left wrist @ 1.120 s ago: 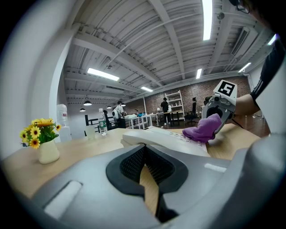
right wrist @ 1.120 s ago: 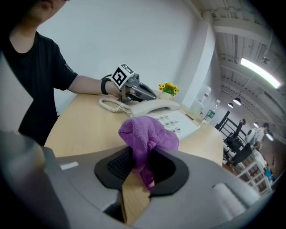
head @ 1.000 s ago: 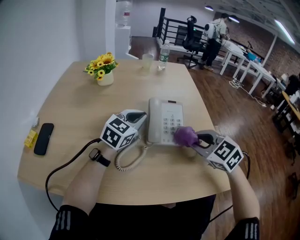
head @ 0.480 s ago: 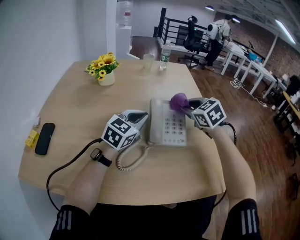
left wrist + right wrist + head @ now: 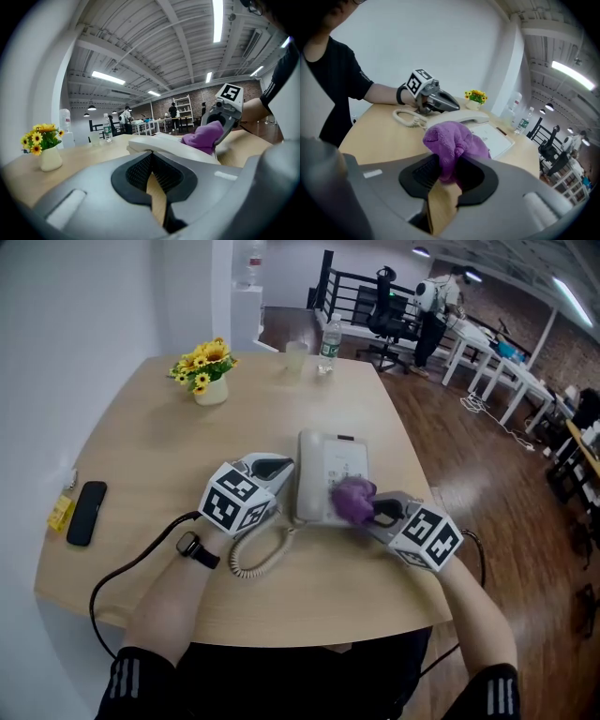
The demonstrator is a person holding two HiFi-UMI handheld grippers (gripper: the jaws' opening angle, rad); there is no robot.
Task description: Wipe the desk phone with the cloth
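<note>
The white desk phone (image 5: 328, 474) lies at the middle of the round wooden table (image 5: 141, 446). My right gripper (image 5: 368, 509) is shut on a bunched purple cloth (image 5: 351, 500), which presses on the near right part of the keypad. In the right gripper view the cloth (image 5: 452, 140) sticks out of the jaws over the phone (image 5: 492, 136). My left gripper (image 5: 279, 466) is shut and empty, its tip beside the handset on the phone's left side. The left gripper view shows the handset (image 5: 161, 143) just ahead, with the cloth (image 5: 204, 136) behind it.
A coiled cord (image 5: 251, 557) loops near the phone's front left. A pot of yellow flowers (image 5: 208, 379), a cup (image 5: 294, 357) and a water bottle (image 5: 328, 338) stand at the far edge. A black mobile (image 5: 82, 514) lies at the left edge.
My right gripper has swept the cloth from the phone's far right corner back toward me over the keypad. The left gripper has stayed by the handset.
</note>
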